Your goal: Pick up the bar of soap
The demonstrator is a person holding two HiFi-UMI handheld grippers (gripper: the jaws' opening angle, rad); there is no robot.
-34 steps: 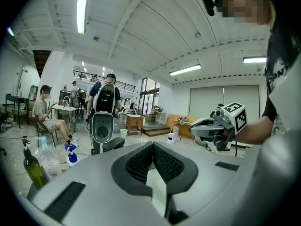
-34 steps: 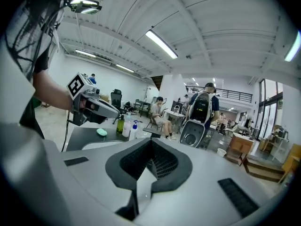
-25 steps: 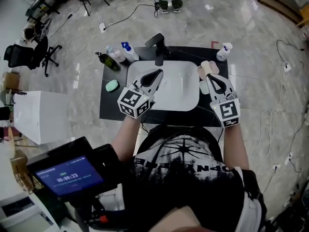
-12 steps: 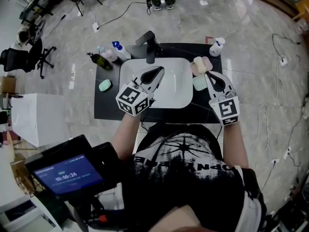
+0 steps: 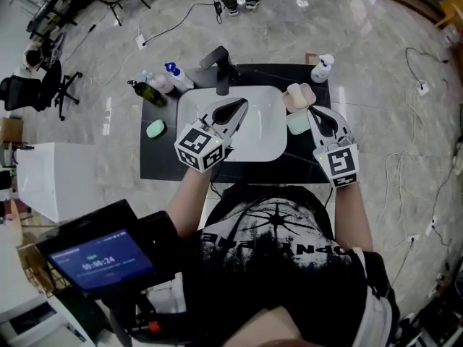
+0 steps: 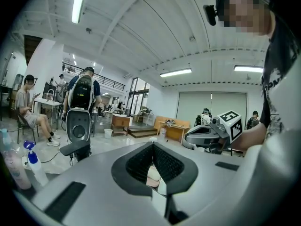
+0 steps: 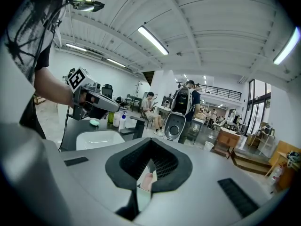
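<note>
Right gripper [image 5: 317, 112], closed and empty, half hides pale block [image 5: 294, 125] right of sink [image 5: 264, 147]. Pinkish rounded soap bar [image 5: 299, 96] sits just beside the block. Left gripper [image 5: 242, 104] also closed, empty.

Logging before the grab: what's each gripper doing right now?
Left gripper: closed, holding nothing.
Right gripper: closed, holding nothing.
</note>
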